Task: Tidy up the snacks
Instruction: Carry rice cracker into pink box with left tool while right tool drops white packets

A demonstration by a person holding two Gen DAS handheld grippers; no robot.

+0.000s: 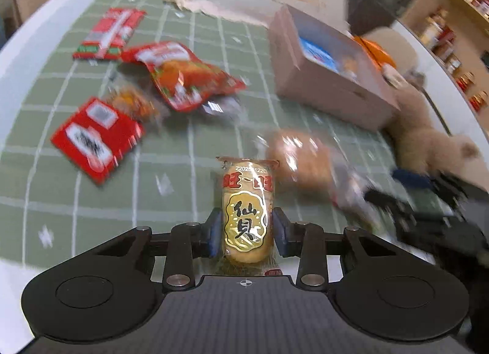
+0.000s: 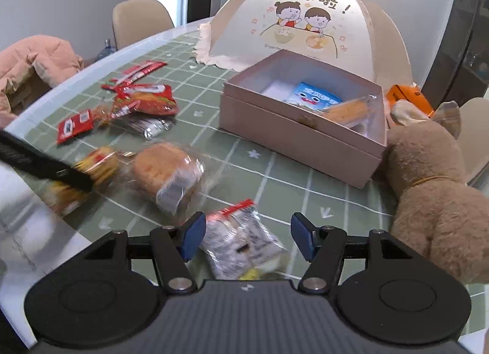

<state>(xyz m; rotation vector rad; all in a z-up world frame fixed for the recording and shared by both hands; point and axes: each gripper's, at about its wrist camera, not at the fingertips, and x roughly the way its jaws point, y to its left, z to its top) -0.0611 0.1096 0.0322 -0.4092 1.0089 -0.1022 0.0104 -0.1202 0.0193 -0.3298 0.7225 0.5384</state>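
Green checked cloth covers the tabletop, with a dining-room wall and chairs behind it.

Between the jaws of the left gripper sits a rice cracker packet, clamped at its lower half by both blue pads. Its long axis runs straight ahead along the fingers, so the packet sticks forward out of the grip. Ahead and to the right of those jaws stands the pink box, well apart from them, its open top already holding a blue packet. That bearing is what the coming move turns on, I judge: the held packet must travel forward and rightward, then tip down over the near wall of the box.

The right gripper has its jaws spread wide and holds nothing. A clear cracker packet with a red top edge lies on the cloth between them, slanting, nearer the left pad. Just beyond and to the left lies a wrapped bread bun. Straight ahead, farther off, the pink box shows the blue packet and a wrapped pastry inside. The right gripper looks the nearer to the box, though it is empty.
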